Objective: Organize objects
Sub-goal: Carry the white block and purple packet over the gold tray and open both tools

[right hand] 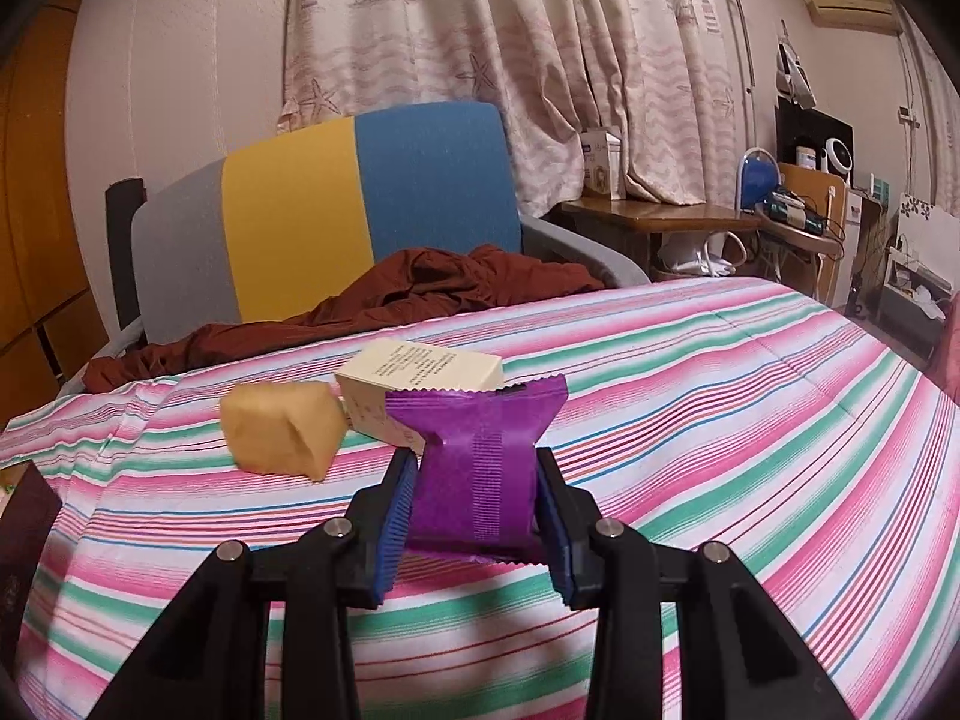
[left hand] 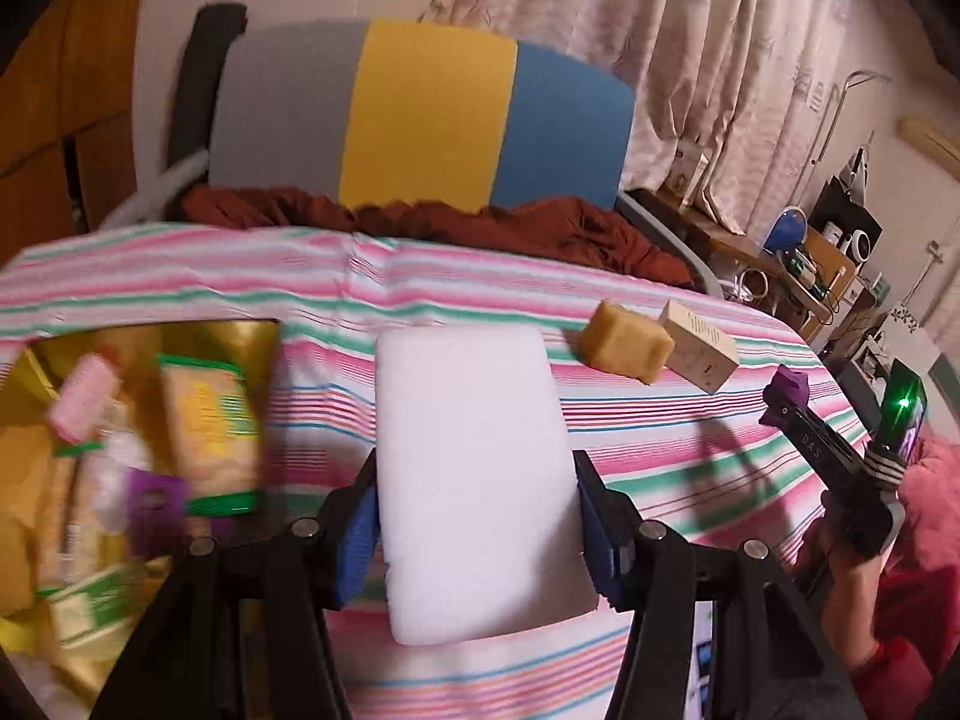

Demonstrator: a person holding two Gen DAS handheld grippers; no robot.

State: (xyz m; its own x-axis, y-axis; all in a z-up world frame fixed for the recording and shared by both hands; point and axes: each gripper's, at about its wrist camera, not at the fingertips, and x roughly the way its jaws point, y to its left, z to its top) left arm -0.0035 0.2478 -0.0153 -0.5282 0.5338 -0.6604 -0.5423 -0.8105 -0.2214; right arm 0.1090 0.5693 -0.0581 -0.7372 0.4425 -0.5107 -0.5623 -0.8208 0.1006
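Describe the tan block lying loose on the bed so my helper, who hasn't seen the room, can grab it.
Find the pink, green and white striped bedspread in front of the grey, yellow and blue chair. Two loose items lie together near its far edge. The tan, paper-wrapped block is the left one, rounded and unprinted, unlike the cream printed carton beside it.

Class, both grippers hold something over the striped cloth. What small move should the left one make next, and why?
Probably carry the white block leftward over the gold box and let go. The left gripper is shut on it, and that box already holds several packets, so it looks like the collecting place. The right gripper holds a purple packet that could follow.
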